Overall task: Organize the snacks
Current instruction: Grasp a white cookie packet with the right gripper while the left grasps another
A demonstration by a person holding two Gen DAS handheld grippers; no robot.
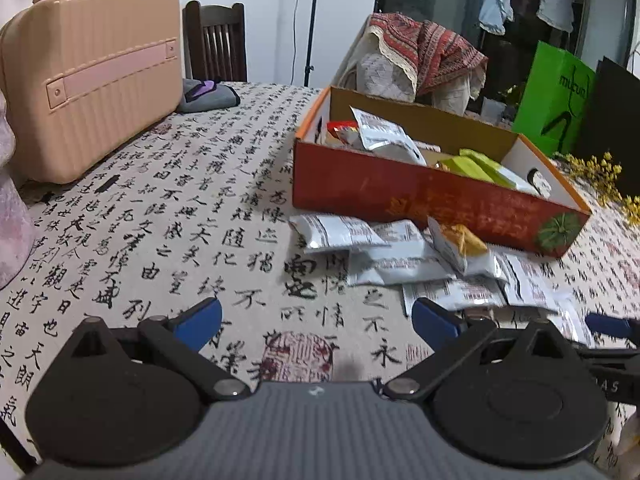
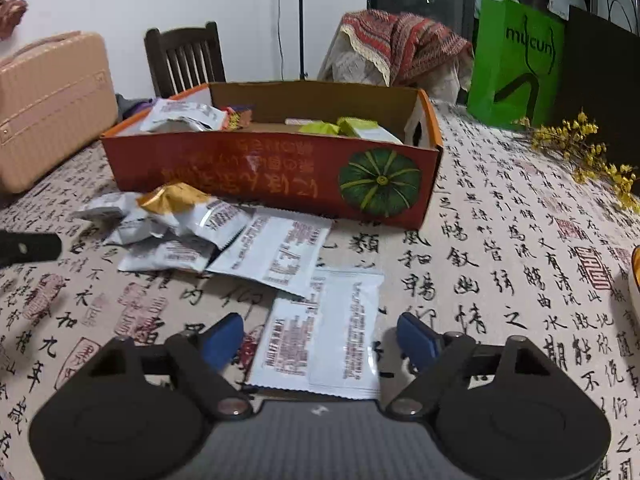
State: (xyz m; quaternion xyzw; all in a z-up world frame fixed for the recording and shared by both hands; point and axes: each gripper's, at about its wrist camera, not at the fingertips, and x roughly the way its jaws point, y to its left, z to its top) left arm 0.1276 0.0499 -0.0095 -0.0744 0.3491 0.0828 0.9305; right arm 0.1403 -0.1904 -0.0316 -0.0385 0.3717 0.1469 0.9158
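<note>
Two blue pads of the right gripper (image 2: 320,340) are standing spread on either side of a flat white packet (image 2: 324,344) lying on the tablecloth (image 2: 500,280); neither pad is pressing on it, so nothing is being pinched. The left gripper (image 1: 316,320) is also standing spread, over bare cloth, with the loose pile of packets (image 1: 400,252) just beyond its right finger.

Risks, in order of likelihood:

1. The packet is lying flat and thin. Pads closing above it are likely to be missing its edges or skating over the film.
2. A second white packet (image 2: 276,256) is overlapping its far end. Lifting may be dragging that one along.
3. The cloth may be bunching between the pads.
4. The orange box (image 2: 280,176), already holding several snacks, is standing just behind the pile. A low carry risks striking its near wall.
</note>
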